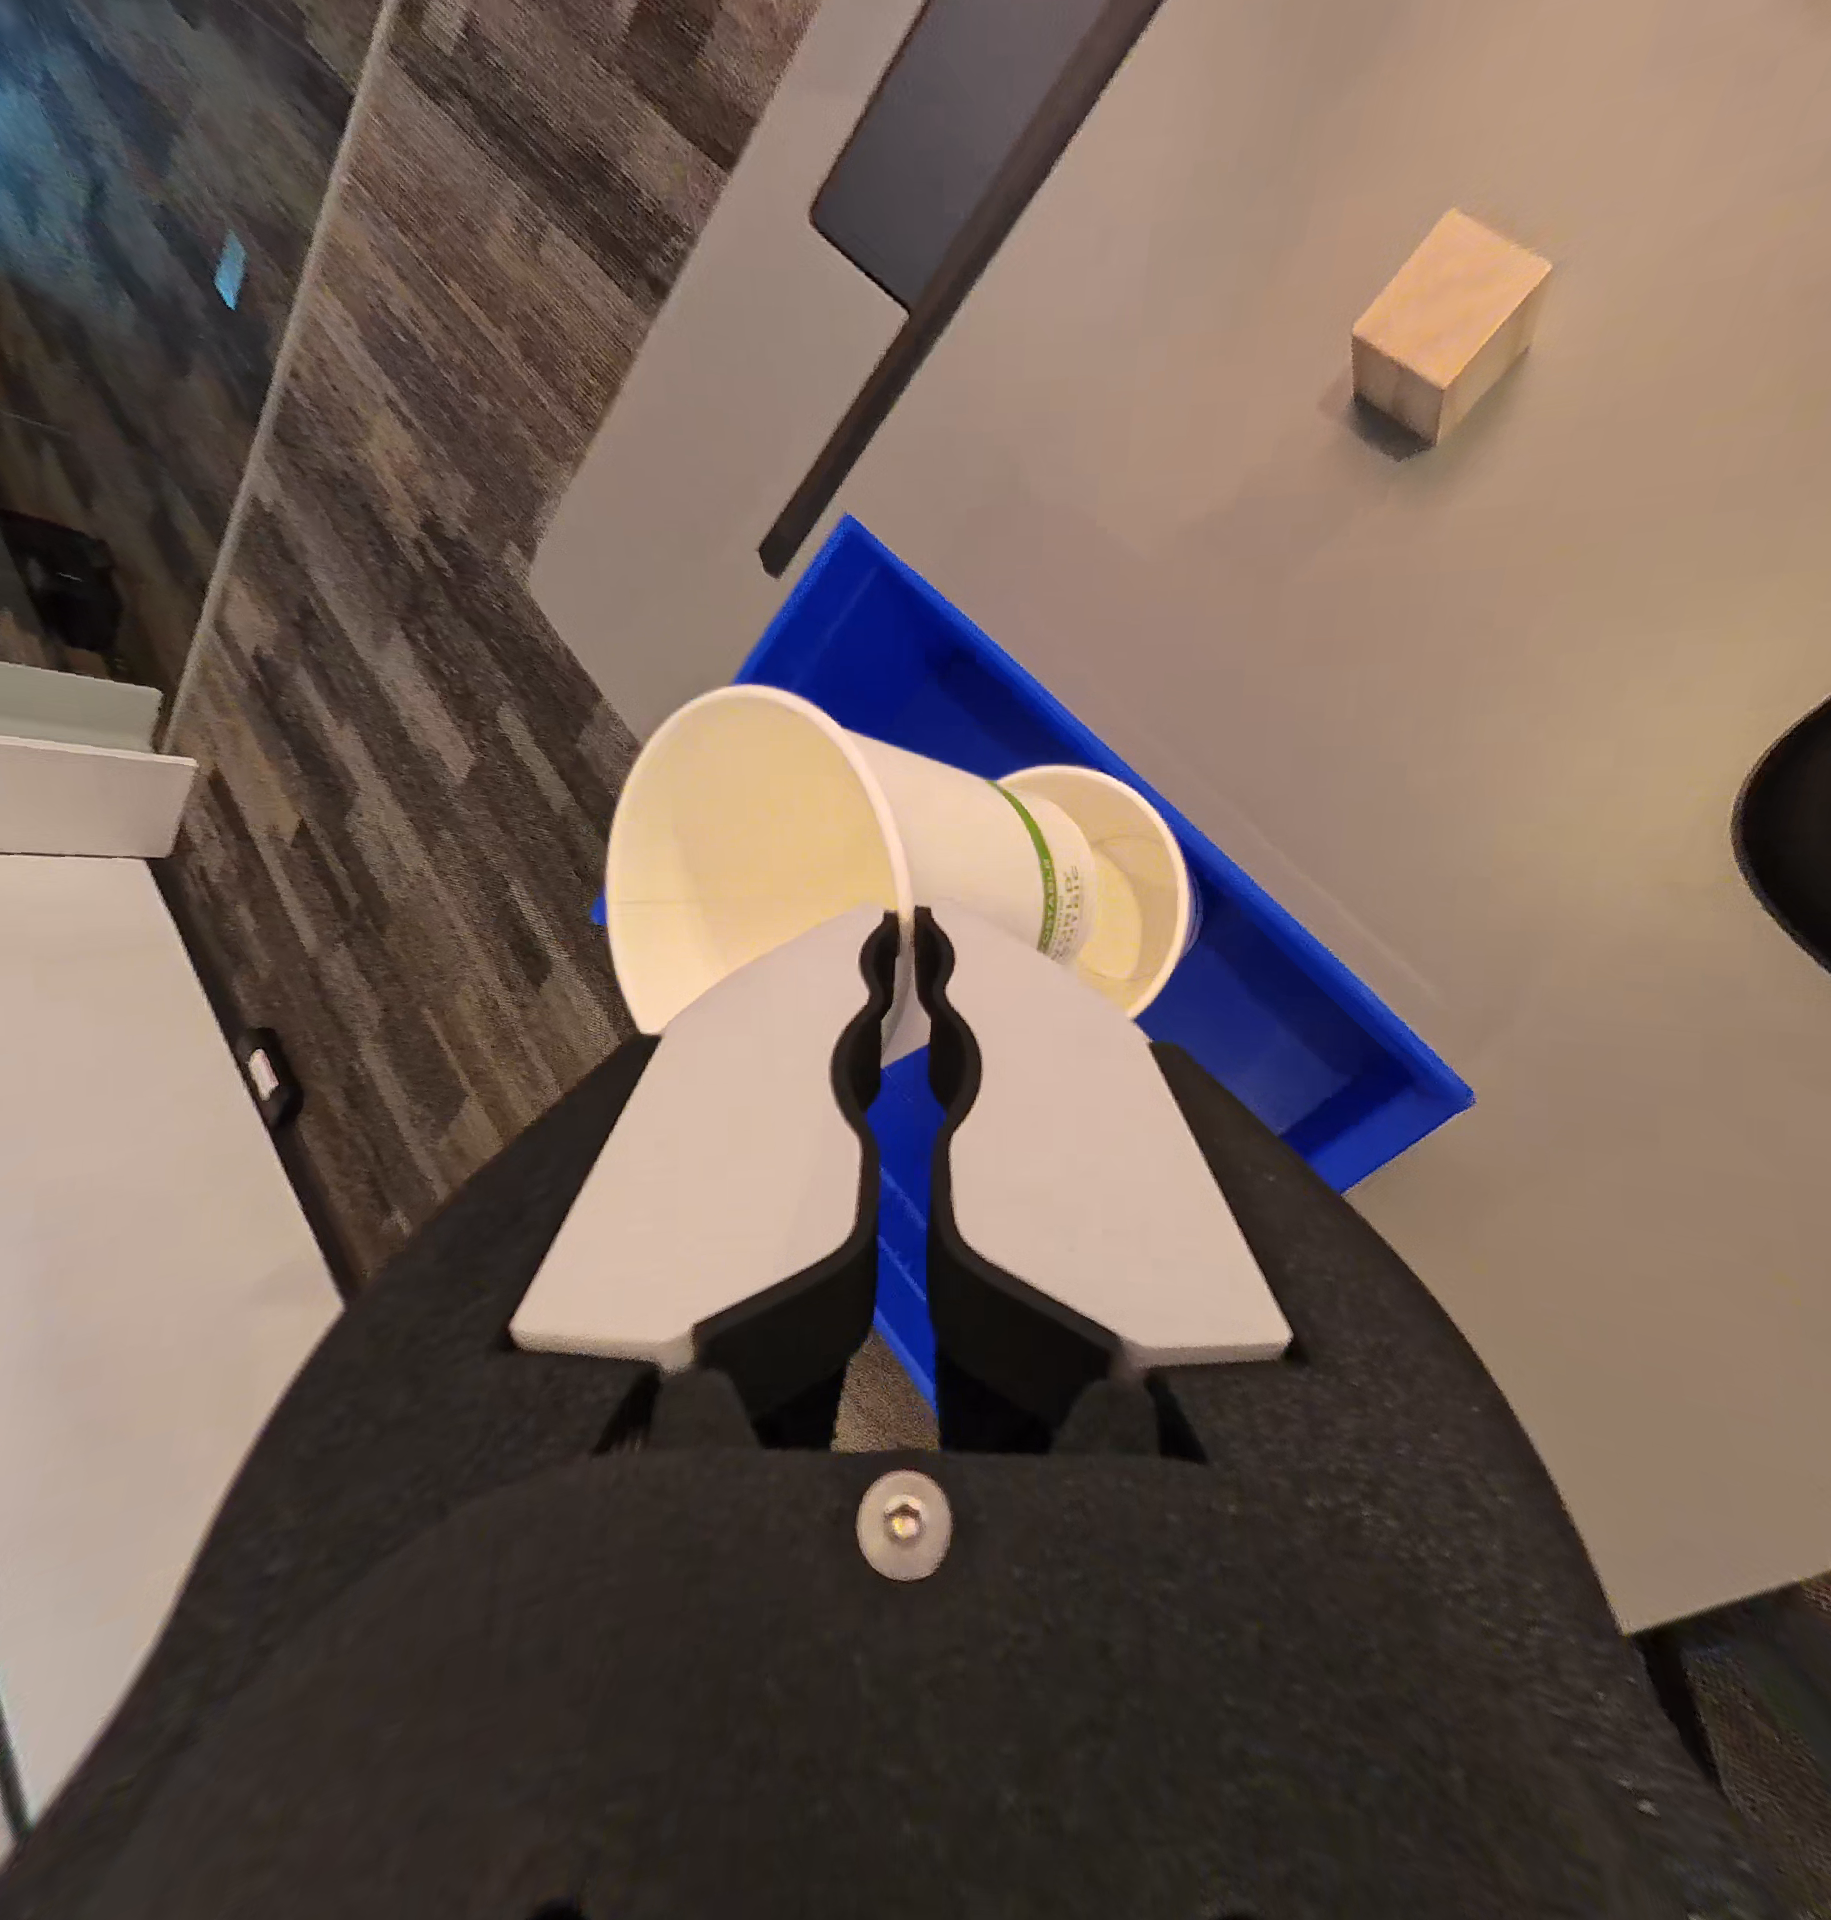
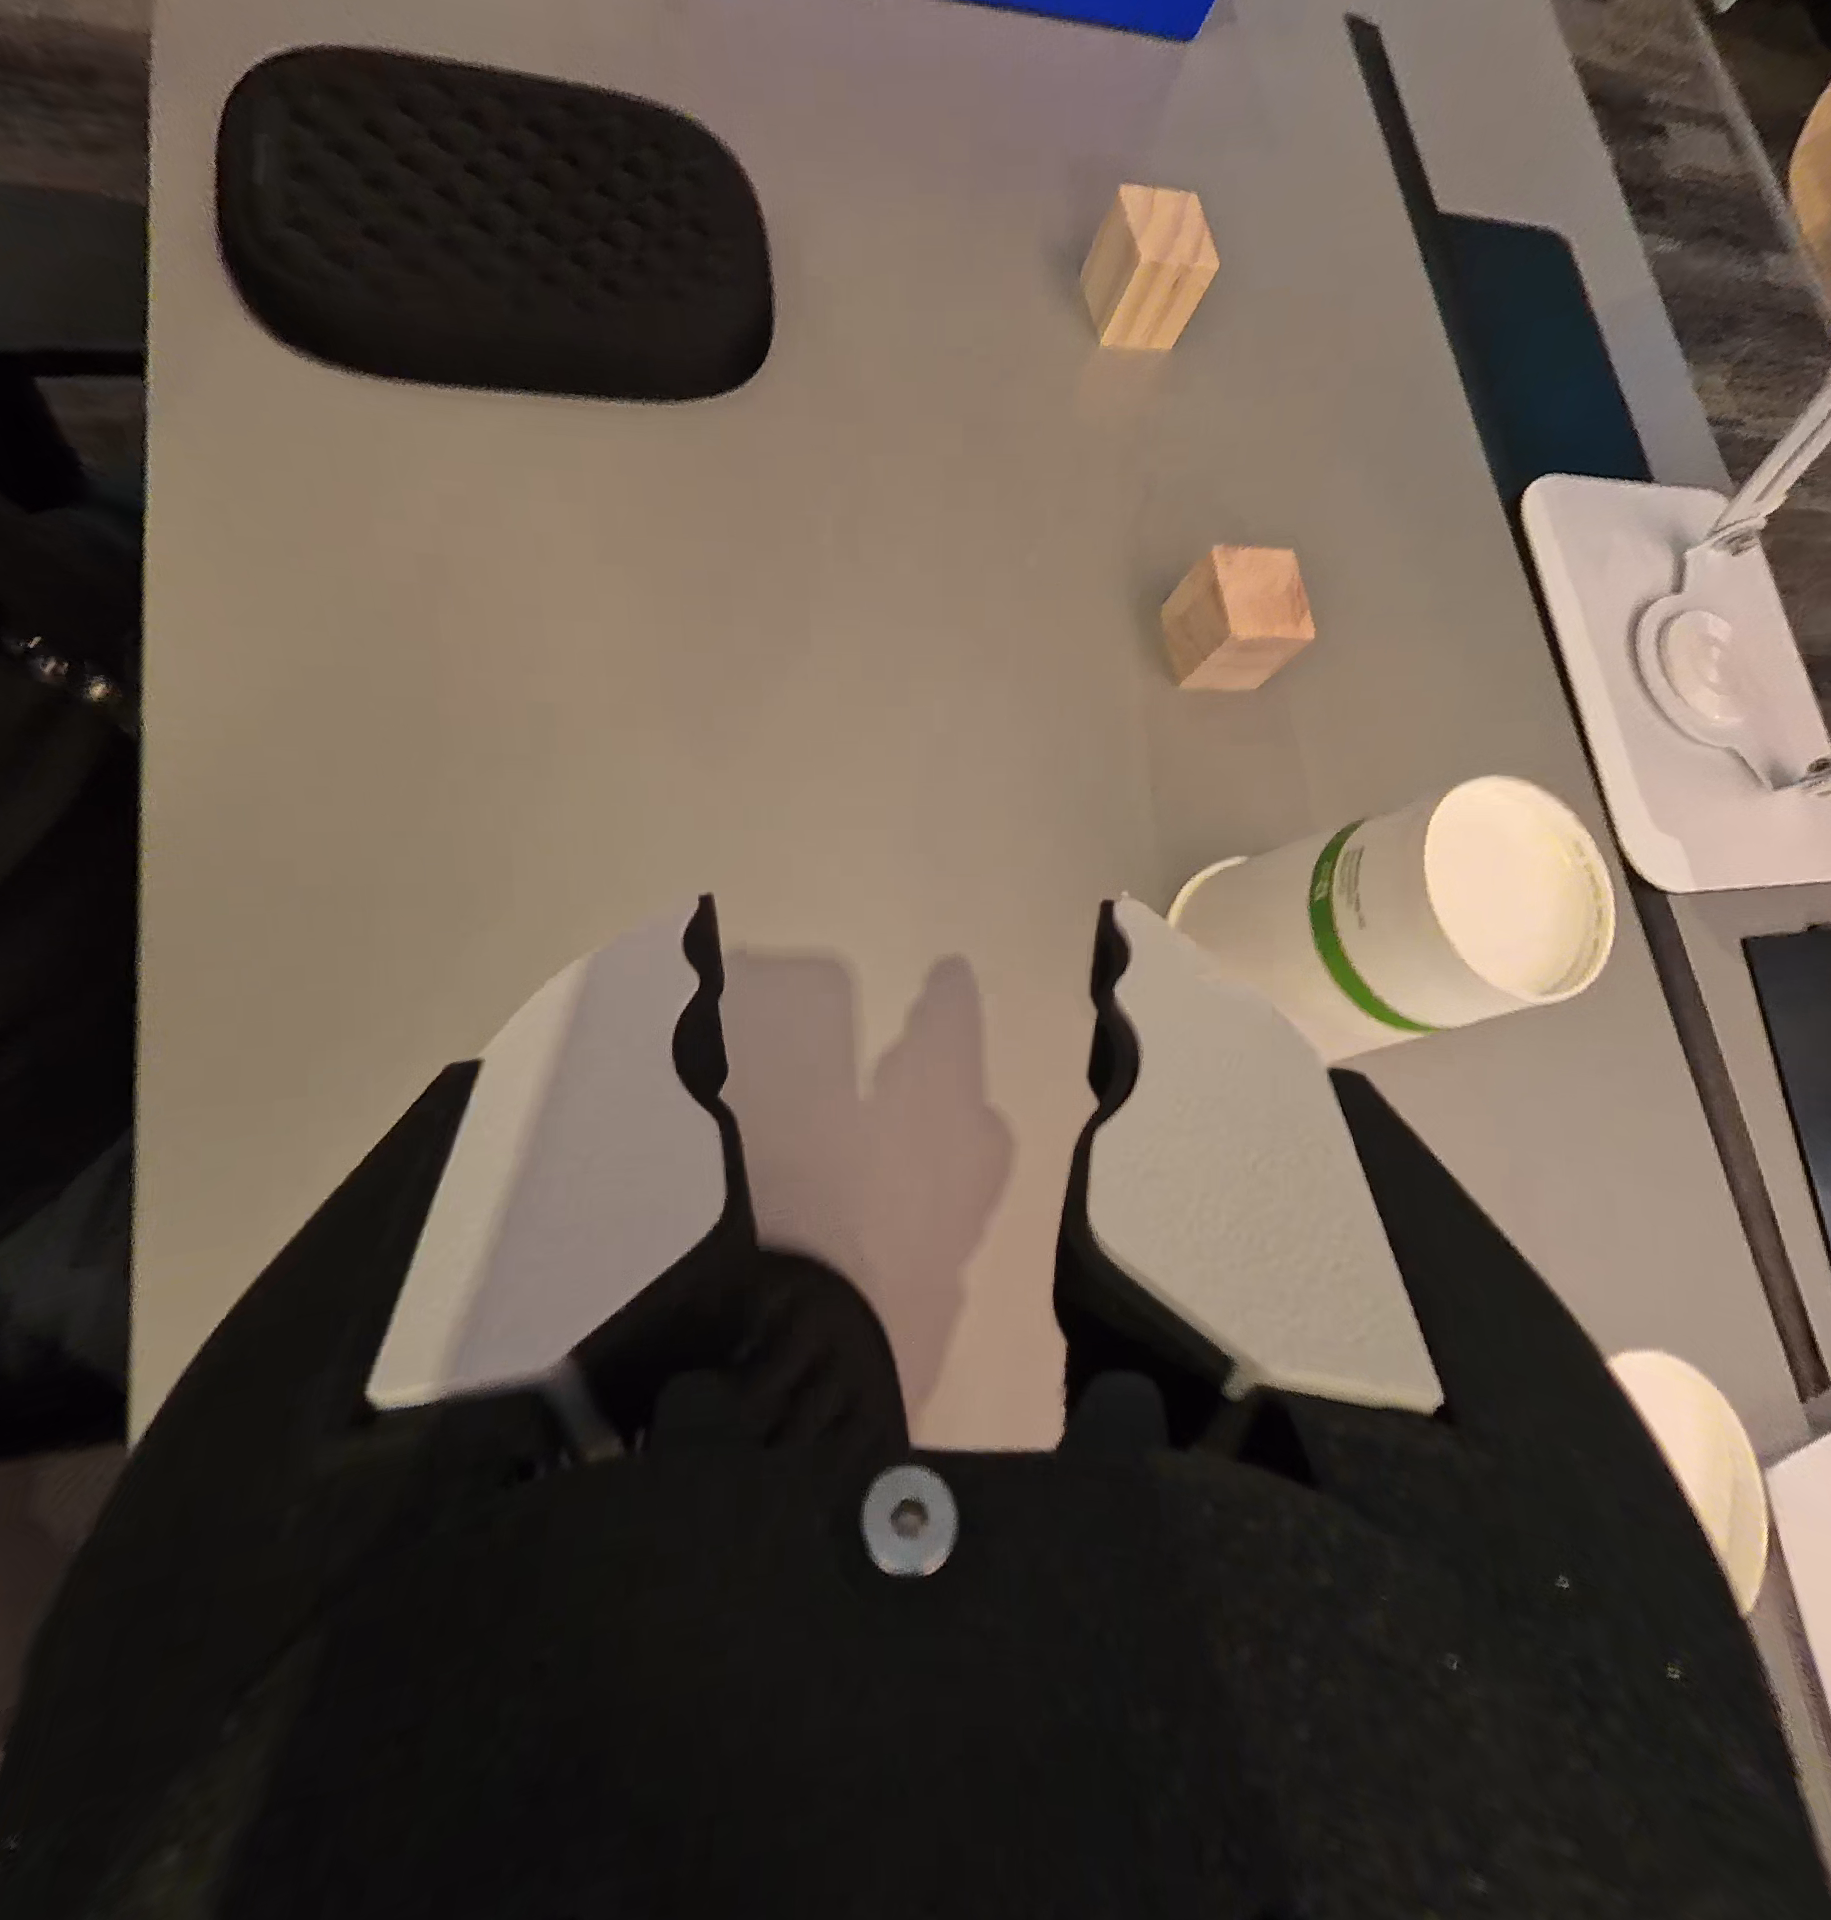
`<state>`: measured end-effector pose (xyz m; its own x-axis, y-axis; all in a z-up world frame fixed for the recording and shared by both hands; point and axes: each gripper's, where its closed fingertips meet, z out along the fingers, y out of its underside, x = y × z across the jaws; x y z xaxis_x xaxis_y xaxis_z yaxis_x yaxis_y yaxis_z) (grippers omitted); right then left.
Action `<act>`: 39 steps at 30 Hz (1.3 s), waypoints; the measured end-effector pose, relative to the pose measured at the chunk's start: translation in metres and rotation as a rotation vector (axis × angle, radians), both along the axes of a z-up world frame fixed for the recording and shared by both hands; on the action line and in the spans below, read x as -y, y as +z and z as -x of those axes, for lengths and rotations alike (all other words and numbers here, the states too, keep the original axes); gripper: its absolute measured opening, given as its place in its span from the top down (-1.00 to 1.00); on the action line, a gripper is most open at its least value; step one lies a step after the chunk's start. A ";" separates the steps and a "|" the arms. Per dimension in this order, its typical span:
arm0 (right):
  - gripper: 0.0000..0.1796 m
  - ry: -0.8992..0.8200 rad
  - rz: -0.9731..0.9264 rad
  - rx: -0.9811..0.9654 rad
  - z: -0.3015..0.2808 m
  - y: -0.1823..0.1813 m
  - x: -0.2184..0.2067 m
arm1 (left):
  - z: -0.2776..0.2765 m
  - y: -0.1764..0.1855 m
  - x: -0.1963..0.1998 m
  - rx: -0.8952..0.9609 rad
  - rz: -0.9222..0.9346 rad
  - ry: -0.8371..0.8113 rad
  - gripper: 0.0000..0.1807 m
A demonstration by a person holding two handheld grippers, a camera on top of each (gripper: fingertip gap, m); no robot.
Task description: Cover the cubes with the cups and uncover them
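Right, my left tongs (image 1: 909,914) are pinched shut on the rim of a white cup (image 1: 755,842), holding it on its side in the air, mouth swung towards the camera. Behind its base a second cup (image 1: 1134,883) sits in a blue tray (image 1: 1306,997) at the counter (image 1: 1410,623) edge. Further along that grey counter I see one wooden cube (image 1: 1446,332), bare and well apart from the held cup. Over on the right, my right tongs (image 2: 903,914) are spread wide with nothing between them, hanging above bare counter (image 2: 578,623). Just beside the right finger lies a green-banded cup (image 2: 1410,914) on its side, base towards the camera. Beyond it stand two cubes, the near cube (image 2: 1238,615) and the far cube (image 2: 1150,265), both uncovered. A black padded thing (image 2: 490,223) overlaps the counter on the far left, and a white lamp base (image 2: 1680,675) stands at the right edge.
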<state>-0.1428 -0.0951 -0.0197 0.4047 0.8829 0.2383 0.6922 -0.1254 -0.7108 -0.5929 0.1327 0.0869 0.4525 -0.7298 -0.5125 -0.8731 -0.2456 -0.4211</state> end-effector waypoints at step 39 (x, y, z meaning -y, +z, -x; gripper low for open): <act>0.11 0.123 -0.416 -0.683 0.108 0.098 -0.118 | -0.333 0.041 0.160 -0.145 -0.460 -0.814 0.89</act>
